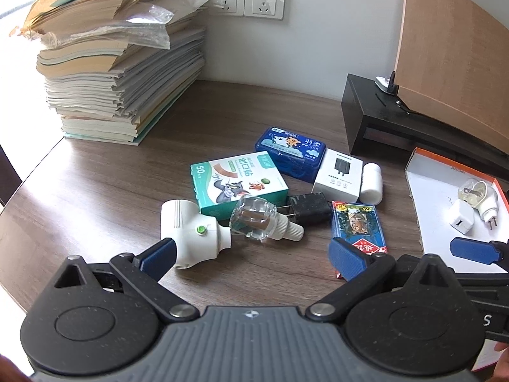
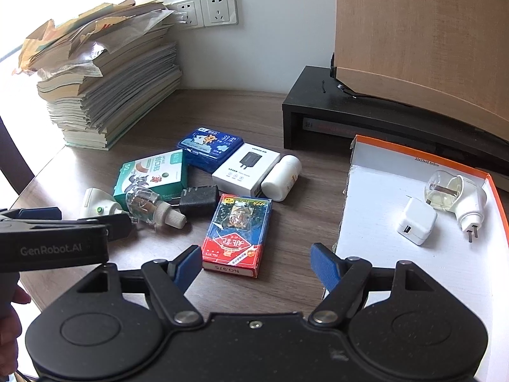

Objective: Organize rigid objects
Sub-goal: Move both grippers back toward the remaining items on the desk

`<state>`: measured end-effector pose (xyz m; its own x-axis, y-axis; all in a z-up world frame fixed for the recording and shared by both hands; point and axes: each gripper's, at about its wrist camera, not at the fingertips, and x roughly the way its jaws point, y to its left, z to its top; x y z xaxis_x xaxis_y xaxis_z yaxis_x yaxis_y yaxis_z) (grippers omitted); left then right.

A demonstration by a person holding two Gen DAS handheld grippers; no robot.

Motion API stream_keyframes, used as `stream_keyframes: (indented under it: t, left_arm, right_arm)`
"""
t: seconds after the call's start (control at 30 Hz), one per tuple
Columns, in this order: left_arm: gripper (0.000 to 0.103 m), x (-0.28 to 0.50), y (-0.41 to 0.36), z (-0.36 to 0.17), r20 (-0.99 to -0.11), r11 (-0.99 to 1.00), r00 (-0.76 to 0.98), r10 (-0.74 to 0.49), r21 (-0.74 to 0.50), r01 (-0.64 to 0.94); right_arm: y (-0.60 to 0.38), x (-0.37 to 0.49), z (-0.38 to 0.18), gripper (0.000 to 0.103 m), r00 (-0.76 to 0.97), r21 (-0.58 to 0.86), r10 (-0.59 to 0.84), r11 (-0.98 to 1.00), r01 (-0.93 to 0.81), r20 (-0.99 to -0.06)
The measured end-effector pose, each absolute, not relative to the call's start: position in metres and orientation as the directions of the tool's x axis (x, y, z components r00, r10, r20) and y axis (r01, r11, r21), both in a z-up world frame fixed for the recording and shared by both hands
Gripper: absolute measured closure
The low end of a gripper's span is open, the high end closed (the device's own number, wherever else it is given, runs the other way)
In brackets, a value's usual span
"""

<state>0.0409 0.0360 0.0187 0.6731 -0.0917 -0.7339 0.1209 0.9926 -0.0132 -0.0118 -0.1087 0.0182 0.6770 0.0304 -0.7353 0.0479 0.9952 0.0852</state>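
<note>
Small items lie in a cluster on the wooden desk: a white plug-in heater [image 1: 187,235], a clear bottle [image 1: 257,222], a green plaster box [image 1: 237,181], a blue box [image 1: 291,152], a white charger box [image 1: 338,175], a white pill bottle [image 1: 371,183], a black adapter [image 1: 310,210] and a card pack [image 2: 238,232]. My left gripper [image 1: 253,256] is open, its left finger [image 1: 159,254] beside the heater and nothing clamped. My right gripper [image 2: 256,267] is open just behind the card pack. The white, orange-rimmed box [image 2: 381,191] holds a white charger [image 2: 416,226] and a second plug-in heater [image 2: 458,197].
A tall stack of books and papers [image 1: 121,63] stands at the back left under two wall sockets [image 1: 245,0]. A black riser [image 2: 334,111] carrying a wood-faced panel [image 2: 413,31] blocks the back right. The left gripper's body [image 2: 54,248] crosses the right wrist view's left side.
</note>
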Motion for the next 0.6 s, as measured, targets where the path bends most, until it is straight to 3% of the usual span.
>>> stream_keyframes:
  t: [0.6]
  left_arm:
    - [0.000, 0.057, 0.076, 0.002, -0.751, 0.998, 0.660, -0.036, 0.006, 0.061]
  right_arm:
    - [-0.092, 0.006, 0.008, 0.014, 0.657, 0.088, 0.049, 0.996, 0.027, -0.752]
